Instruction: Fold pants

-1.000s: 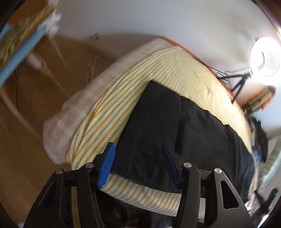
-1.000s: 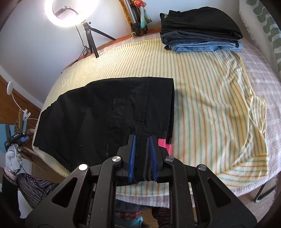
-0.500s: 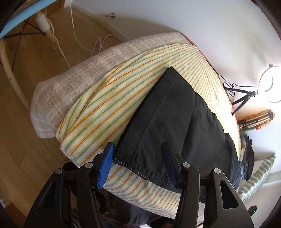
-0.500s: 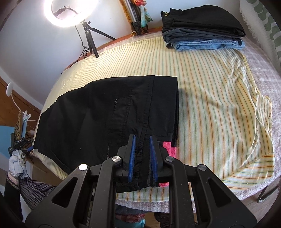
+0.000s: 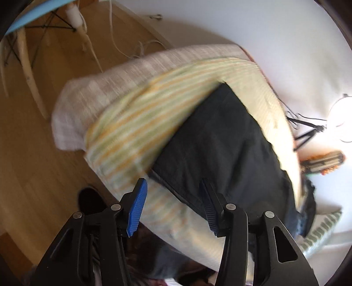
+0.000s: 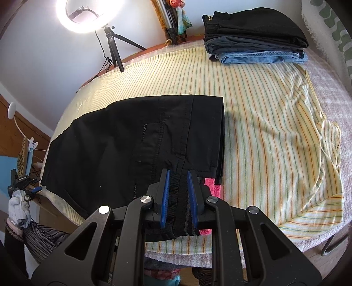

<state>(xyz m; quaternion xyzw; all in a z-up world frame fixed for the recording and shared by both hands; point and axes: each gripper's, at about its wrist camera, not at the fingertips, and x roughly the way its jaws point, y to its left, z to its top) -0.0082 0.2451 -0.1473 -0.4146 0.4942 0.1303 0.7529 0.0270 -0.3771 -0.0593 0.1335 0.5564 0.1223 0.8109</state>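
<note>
Your right gripper (image 6: 178, 193) is clamped on the elastic waistband of the black pants (image 6: 136, 140), at the near edge of the bed; the blue pads (image 6: 165, 198) press the gathered band from both sides. The pants lie flat across the striped yellow sheet (image 6: 264, 123), folded lengthwise, legs running toward your left. A pink patch (image 6: 212, 187) shows just beside the waistband, under the pants' corner.

Your left gripper (image 5: 173, 209) hangs with its fingers spread wide, holding nothing, above the near hem end of the pants (image 5: 220, 149). That view is motion-blurred, so you cannot tell whether the right-hand pad touches the cloth.

A stack of folded garments (image 6: 255, 37) sits at the far corner of the bed, well apart from the pants. A lit ring light (image 6: 83, 15) on a small tripod stands beyond the far edge
</note>
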